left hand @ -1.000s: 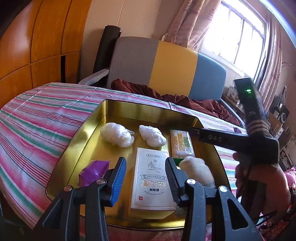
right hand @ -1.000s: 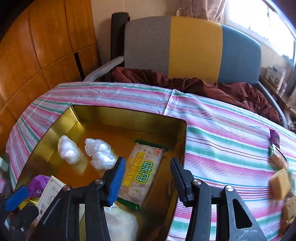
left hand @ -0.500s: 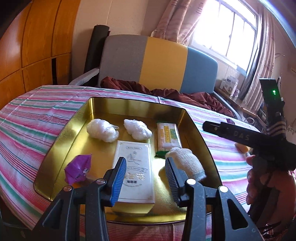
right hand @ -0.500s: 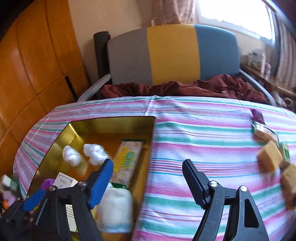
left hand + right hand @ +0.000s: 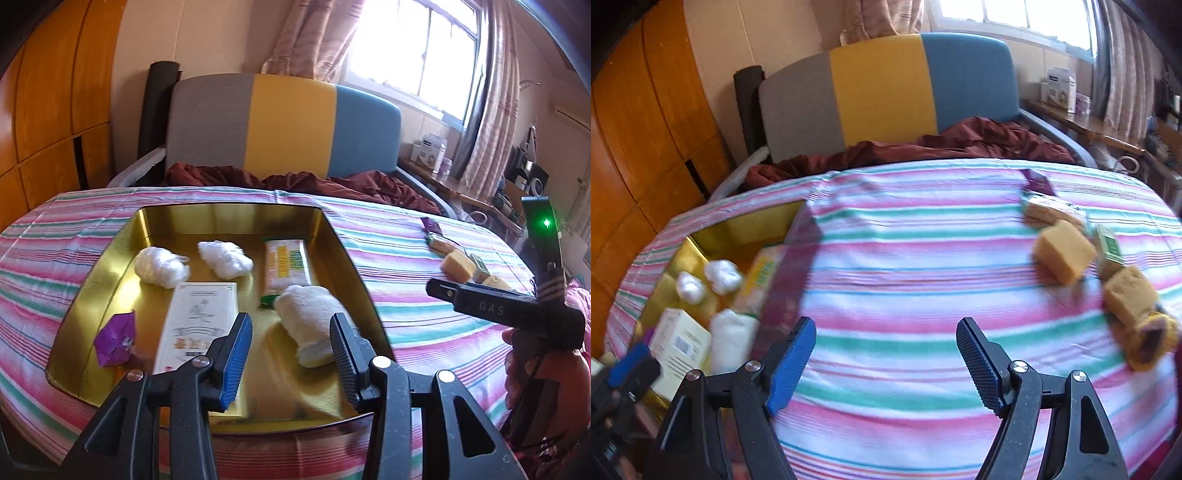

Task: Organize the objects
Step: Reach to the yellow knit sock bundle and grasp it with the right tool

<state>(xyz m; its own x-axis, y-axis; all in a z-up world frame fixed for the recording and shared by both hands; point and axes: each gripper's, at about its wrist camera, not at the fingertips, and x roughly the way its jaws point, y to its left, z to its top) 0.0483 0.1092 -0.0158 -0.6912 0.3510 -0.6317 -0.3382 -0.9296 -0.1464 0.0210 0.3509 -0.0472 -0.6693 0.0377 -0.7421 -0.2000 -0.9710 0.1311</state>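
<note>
Tray (image 5: 343, 258) on table's (image 5: 905, 266) left w/ box (image 5: 201, 321), towel (image 5: 314, 317) inside (sponges (image 5: 1063, 251) far right).

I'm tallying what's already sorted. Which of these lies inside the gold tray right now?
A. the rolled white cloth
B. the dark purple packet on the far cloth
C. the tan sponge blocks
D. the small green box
A: the rolled white cloth lies on the floor of the gold tray, while the sponge blocks sit out on the striped tablecloth.

Daylight from the window (image 5: 424, 48) blows out its panes; the gold tray (image 5: 110, 258) glares. Right-wrist view shows motion blur; fisheye edges bend and darken.
</note>
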